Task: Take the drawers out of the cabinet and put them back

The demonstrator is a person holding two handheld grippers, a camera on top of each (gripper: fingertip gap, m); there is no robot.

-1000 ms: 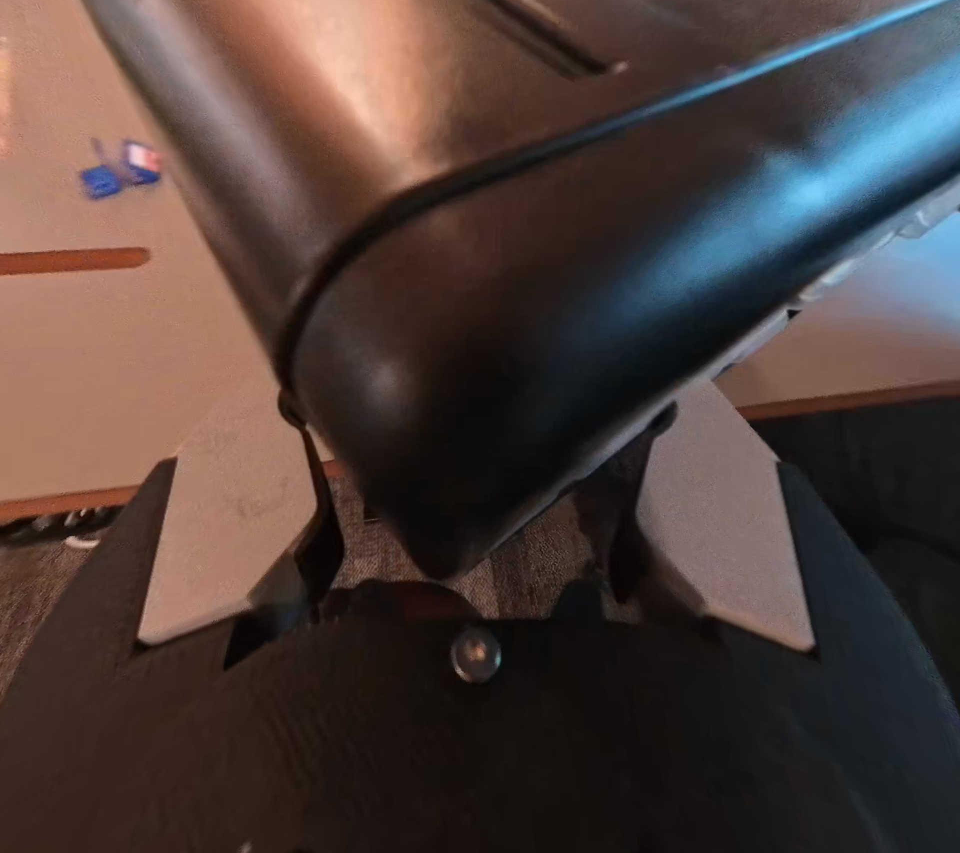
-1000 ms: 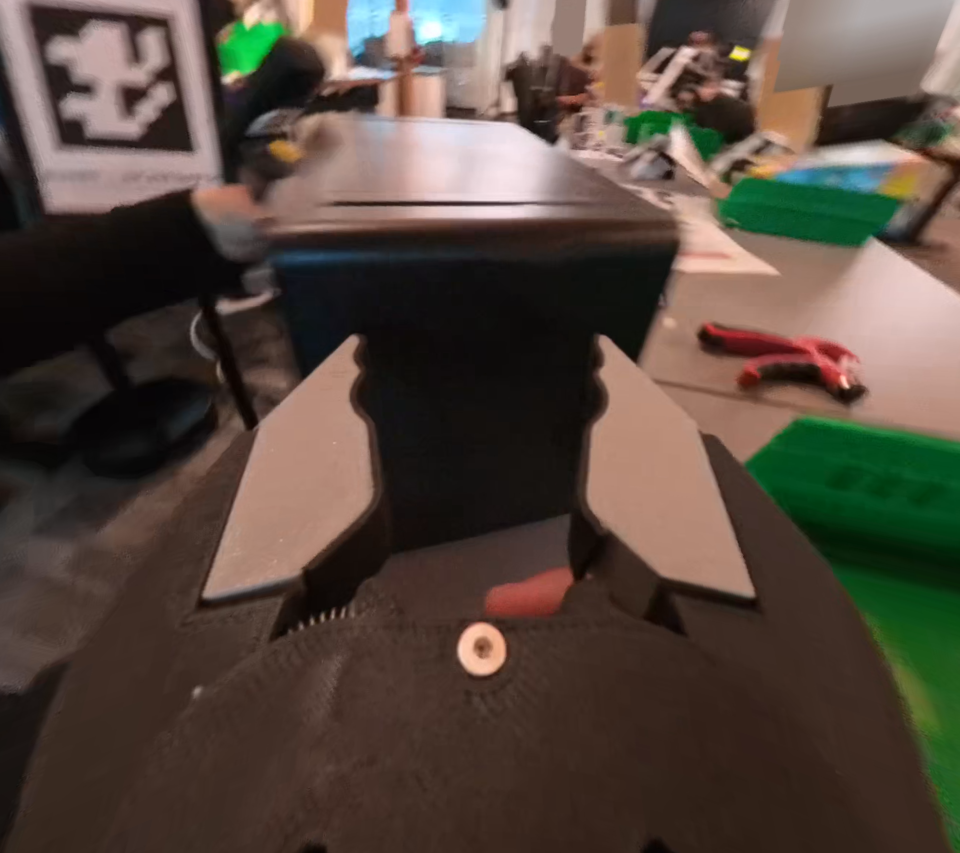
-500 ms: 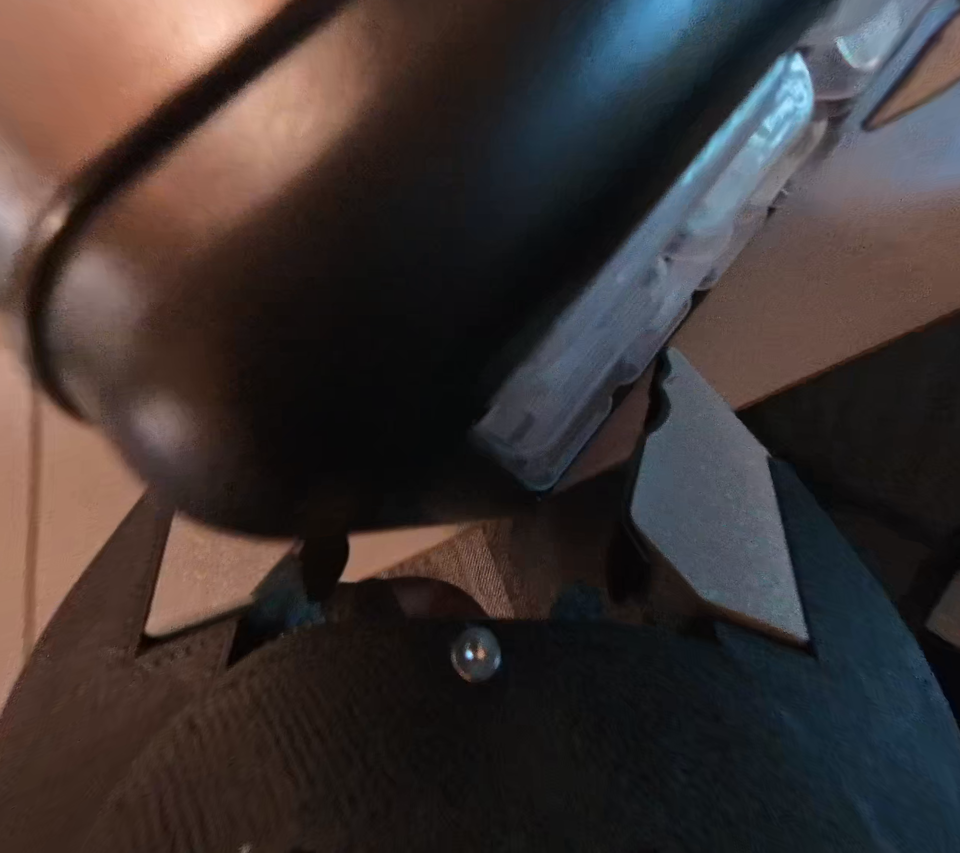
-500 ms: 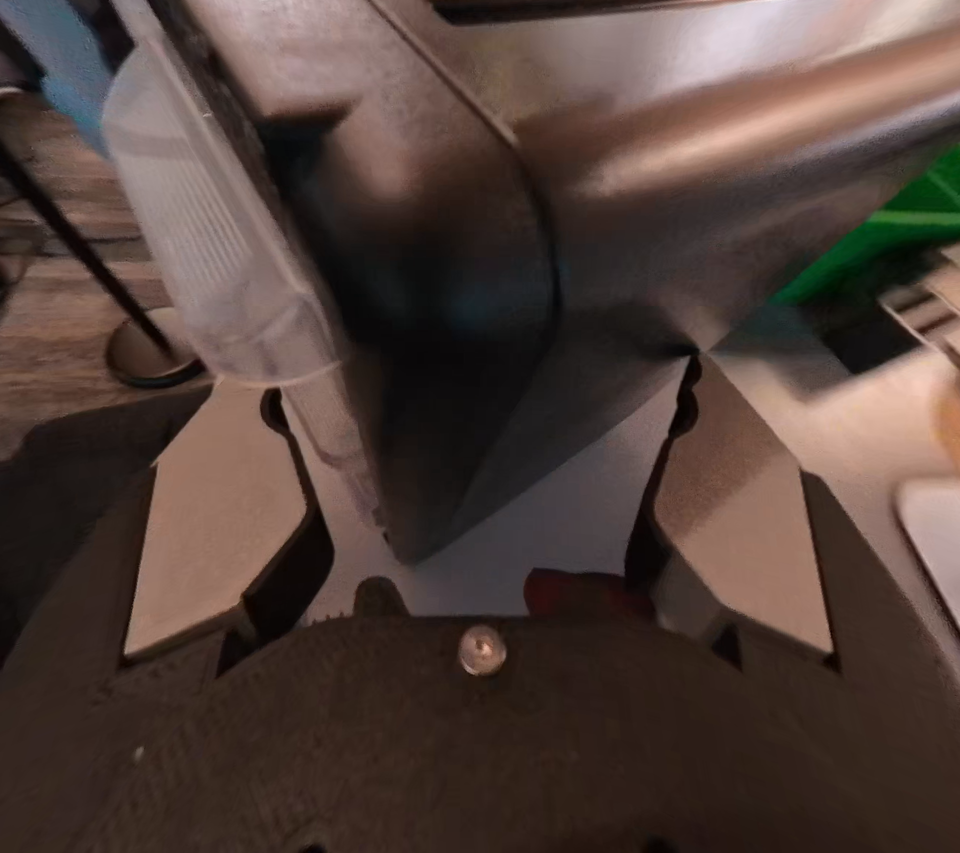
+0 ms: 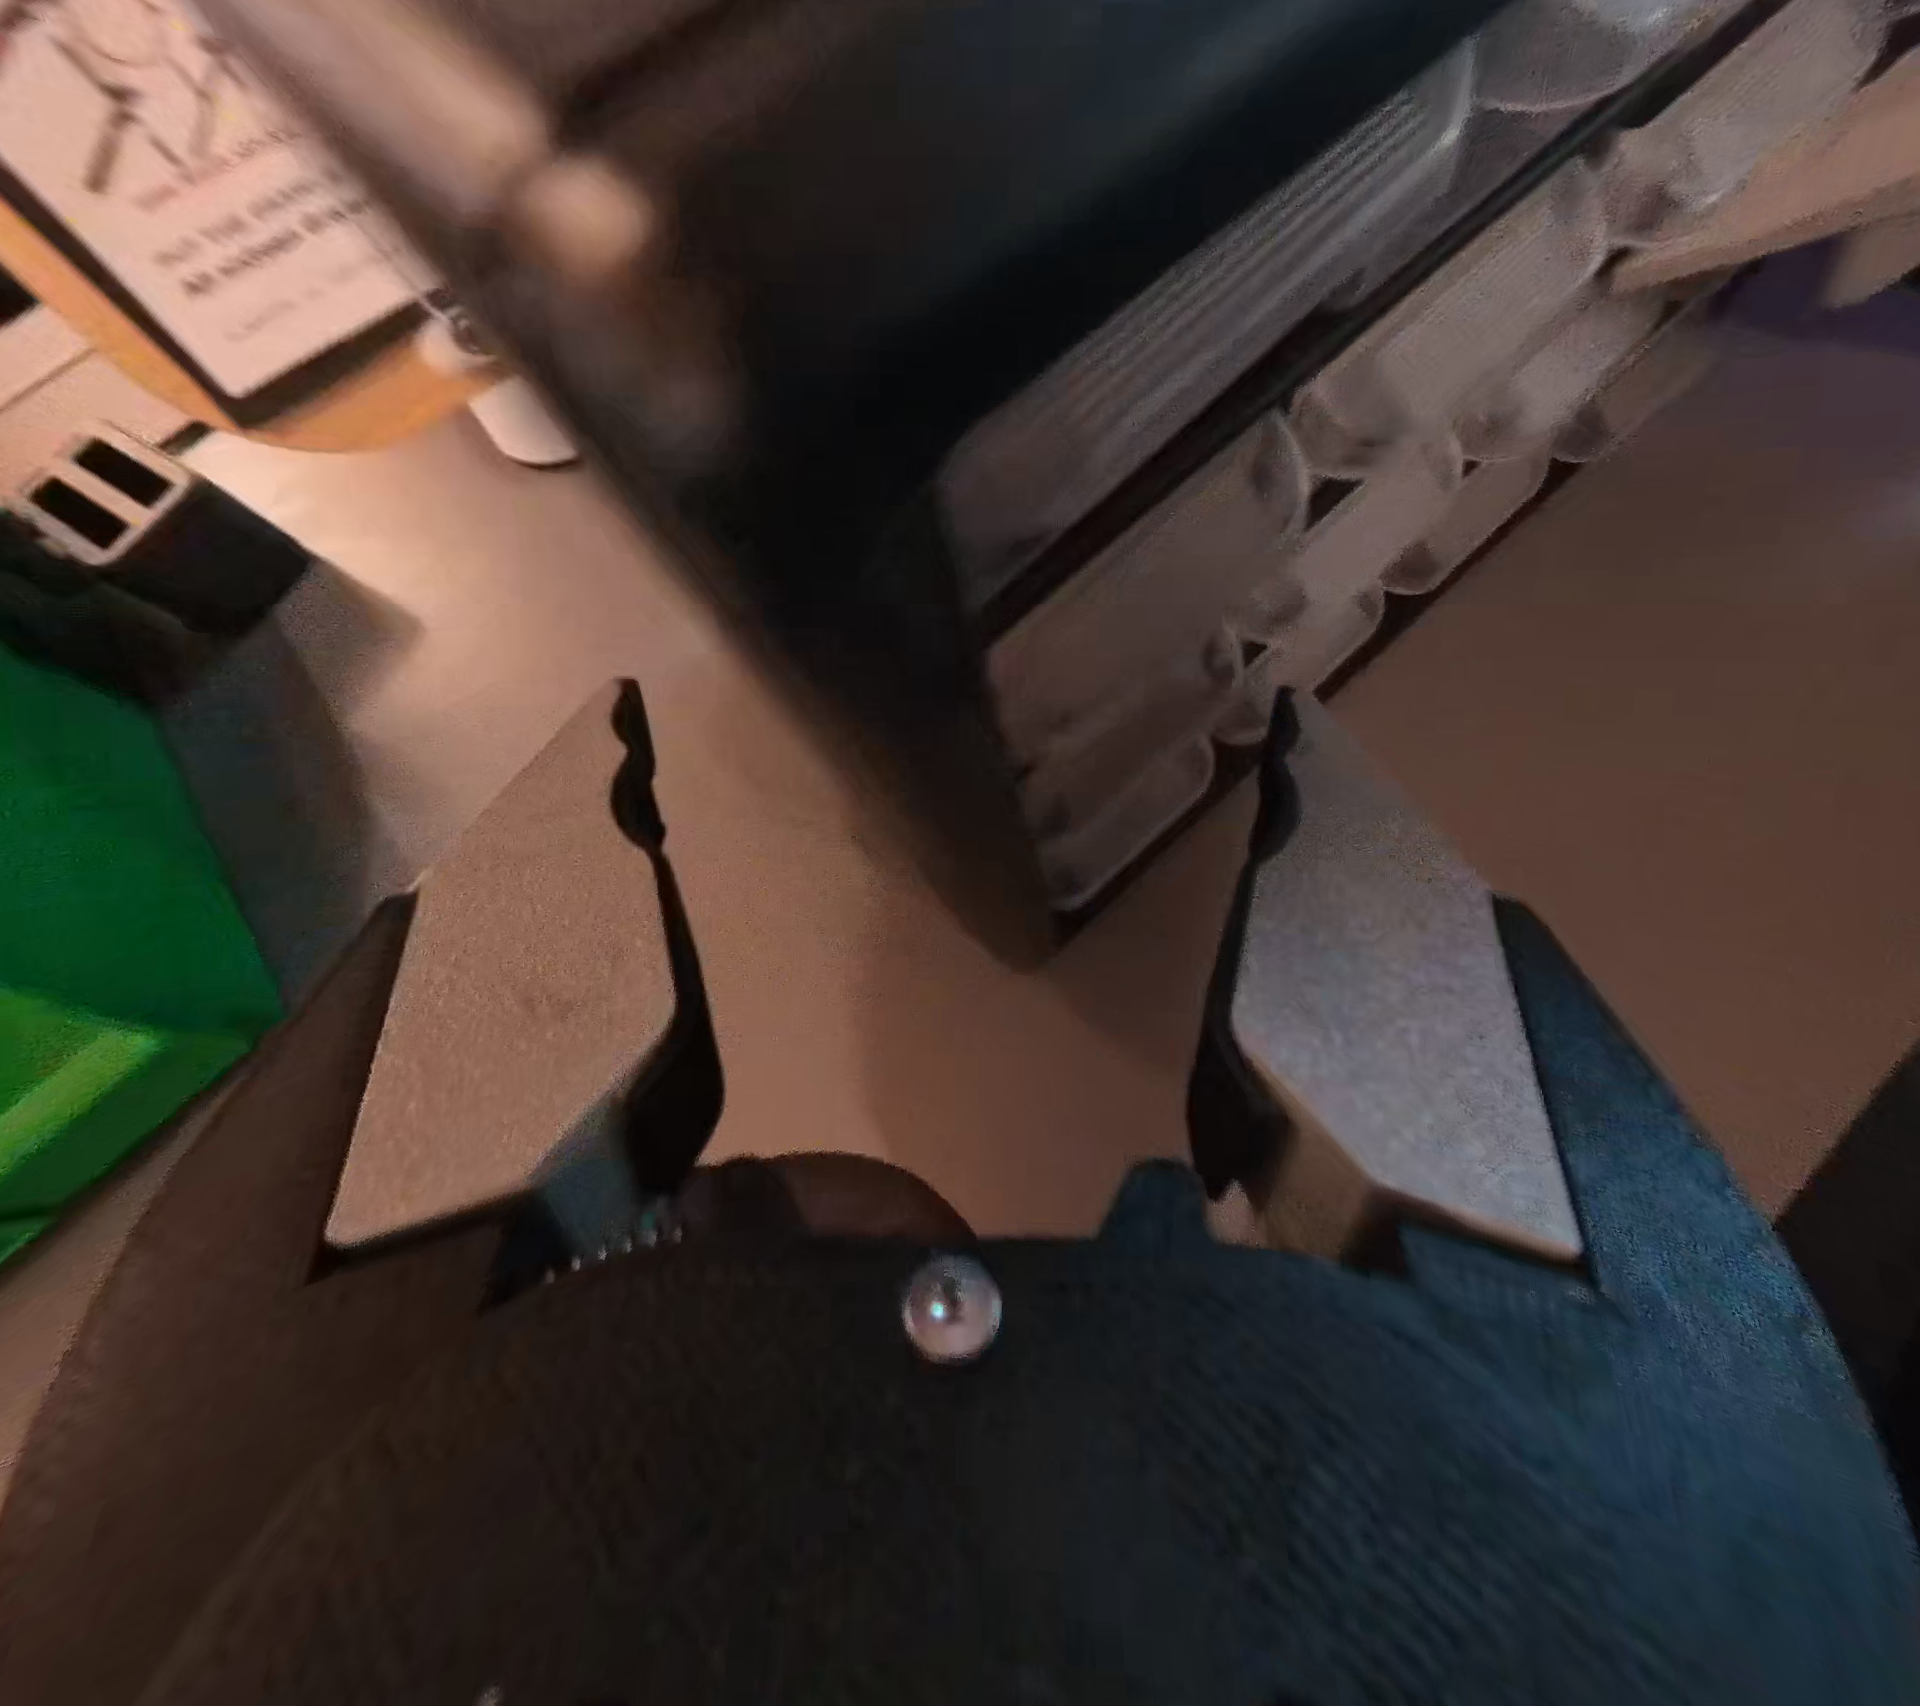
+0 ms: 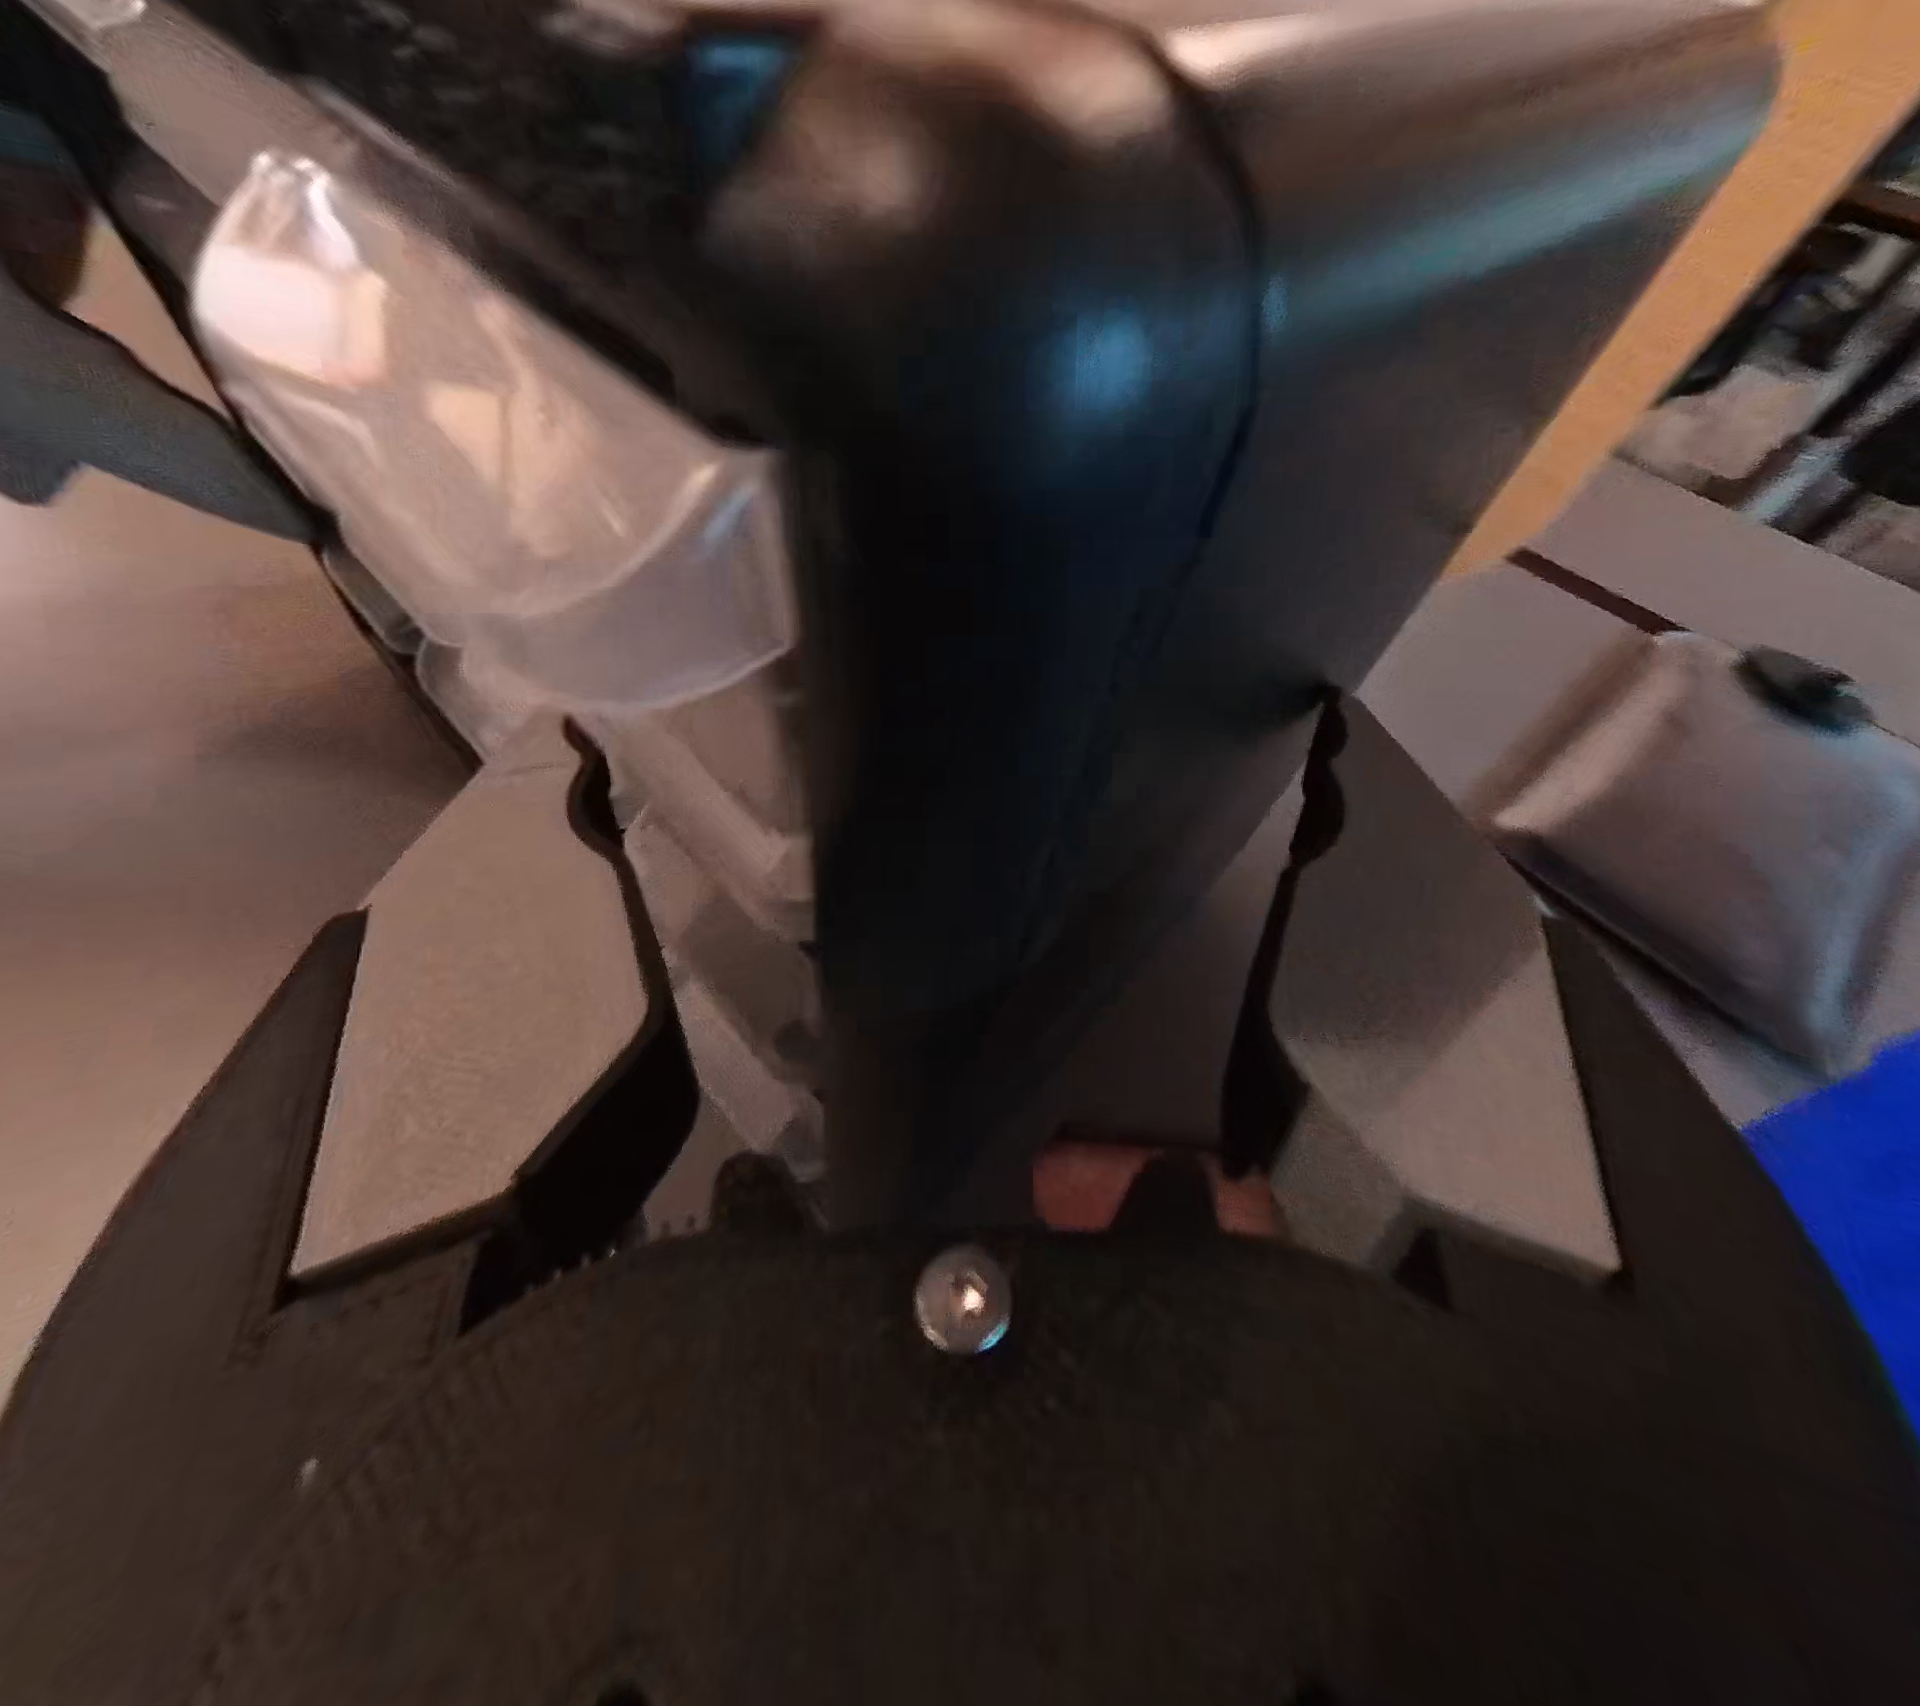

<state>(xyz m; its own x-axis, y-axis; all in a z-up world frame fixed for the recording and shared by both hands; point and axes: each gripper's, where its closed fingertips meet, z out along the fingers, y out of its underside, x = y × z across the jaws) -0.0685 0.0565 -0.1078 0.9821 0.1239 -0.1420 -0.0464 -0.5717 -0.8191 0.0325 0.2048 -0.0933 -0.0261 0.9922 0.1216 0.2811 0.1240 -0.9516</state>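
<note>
The black cabinet [image 5: 831, 306] fills the upper middle of the left wrist view, tilted in the frame, with stacked translucent drawers [image 5: 1351, 513] in its front. My left gripper [image 5: 953, 711] is open and empty, and the cabinet's lower front corner reaches between its fingers. In the right wrist view the cabinet [image 6: 1039, 409] stands very close, its rounded corner edge running down between the fingers. A translucent drawer [image 6: 499, 493] sticks out of its front on the left. My right gripper [image 6: 951, 737] is open wide around that corner.
The cabinet stands on a tan table [image 5: 1610, 721]. A green bin [image 5: 83, 929] and a white printed sign [image 5: 208, 222] lie left of it. In the right wrist view a grey pouch [image 6: 1714, 825], a blue object [image 6: 1849, 1241] and a wooden beam [image 6: 1662, 254] are on the right.
Both views have swung around the cabinet. The left gripper has drawn back from the cabinet's upper corner to its lower front corner. The right gripper has closed in on the front corner.
</note>
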